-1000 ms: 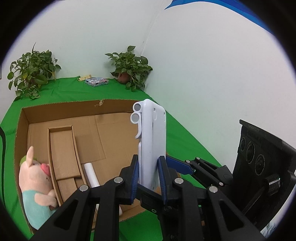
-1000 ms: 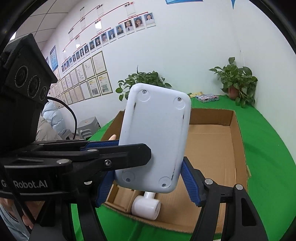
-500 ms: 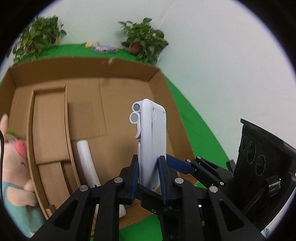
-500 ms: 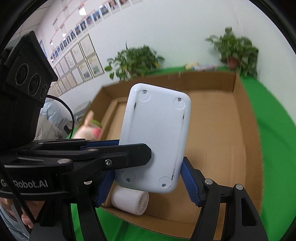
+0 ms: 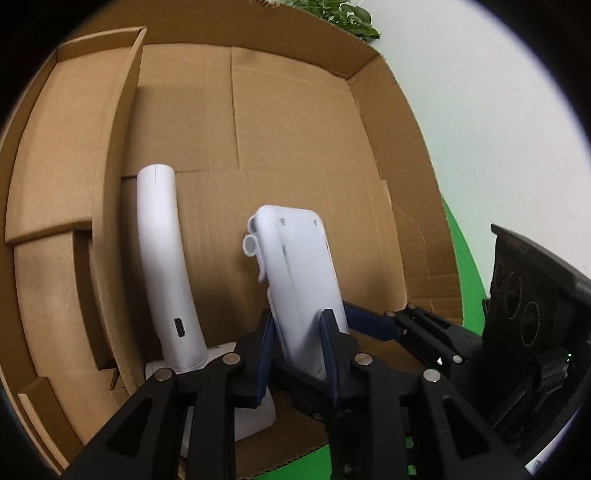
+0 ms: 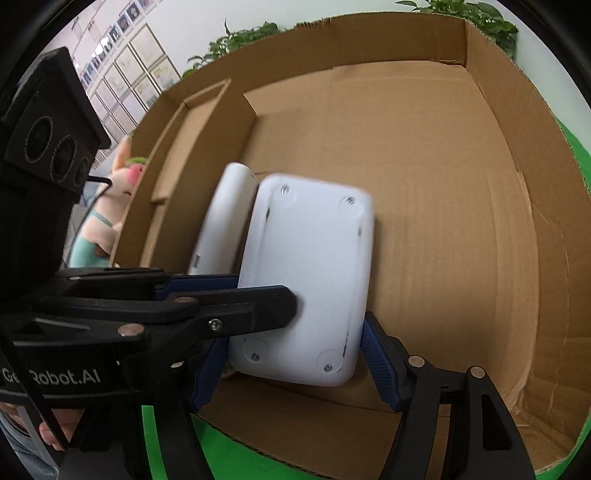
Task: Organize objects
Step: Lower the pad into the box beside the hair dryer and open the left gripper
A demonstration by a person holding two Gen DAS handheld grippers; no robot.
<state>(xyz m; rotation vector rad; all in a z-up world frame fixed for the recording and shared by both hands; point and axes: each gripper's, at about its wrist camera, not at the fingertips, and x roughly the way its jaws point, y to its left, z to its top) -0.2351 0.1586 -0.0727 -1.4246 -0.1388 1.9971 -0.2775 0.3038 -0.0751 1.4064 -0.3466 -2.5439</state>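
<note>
A flat white plastic device (image 6: 310, 277) with screws at its corners hangs low inside the cardboard box (image 6: 424, 155). My right gripper (image 6: 293, 343) is shut on its two long sides. My left gripper (image 5: 297, 332) has the device's (image 5: 299, 266) thin edge between its pads; its jaws are opening, the pads still touch, and the device leans left in them. One left finger (image 6: 240, 310) crosses the device's face in the right wrist view. A white curved-handle appliance (image 5: 162, 266) lies on the box floor just left of the device.
A cardboard divider (image 5: 114, 166) walls off a narrow compartment on the box's left side. A plush pig (image 6: 114, 206) stands beyond that wall. Green cloth (image 5: 461, 258) surrounds the box; potted plants (image 6: 480, 14) stand behind it. A hand (image 6: 51, 435) holds the left gripper.
Both grippers have sunk with the white device from above the box to close over its floor. The device now tilts in the left jaws. The pig has left the left view.
</note>
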